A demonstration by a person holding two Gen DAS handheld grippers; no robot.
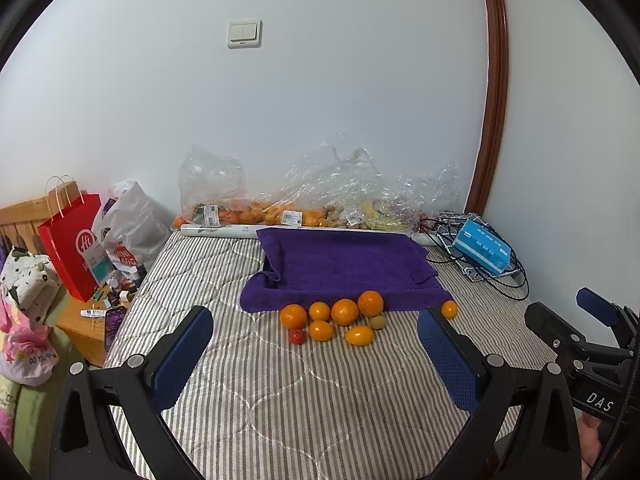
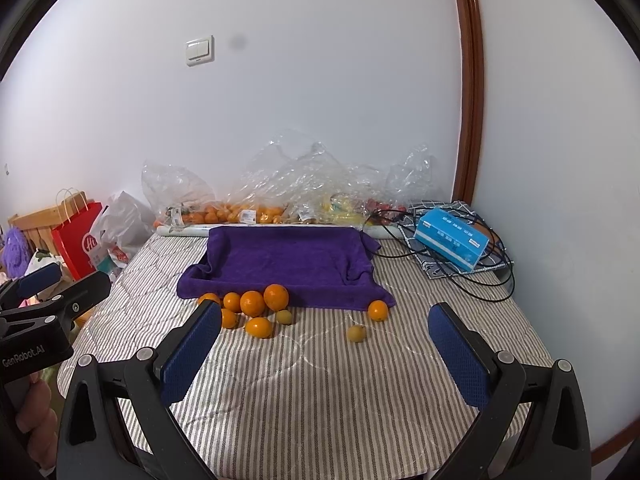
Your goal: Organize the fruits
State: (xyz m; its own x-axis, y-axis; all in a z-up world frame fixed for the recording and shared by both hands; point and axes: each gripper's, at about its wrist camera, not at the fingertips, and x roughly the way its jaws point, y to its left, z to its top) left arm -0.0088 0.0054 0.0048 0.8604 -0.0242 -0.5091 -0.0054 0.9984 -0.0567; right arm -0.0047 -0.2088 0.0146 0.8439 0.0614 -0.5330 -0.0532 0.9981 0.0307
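A: Left tongs (image 1: 314, 354)?
B: Spread wide at bottom centre, gripping nothing, above the striped bed (image 1: 280, 408).
A: Right tongs (image 2: 324, 354)?
B: Likewise wide apart, nothing between the blue pads (image 2: 460, 356).
A: Fruit?
B: Cluster of oranges (image 1: 345, 312) mid-frame, touching the front edge of the purple towel (image 1: 344, 264). One red fruit (image 1: 297, 336) at the cluster's lower left. Lone orange (image 2: 378, 310) right of centre by the towel's corner, small yellowish fruit (image 2: 356, 333) just below it.
A: Farther back?
B: Clear bags (image 1: 320, 196) of fruit along the wall, blue box (image 2: 452, 238) on the right.
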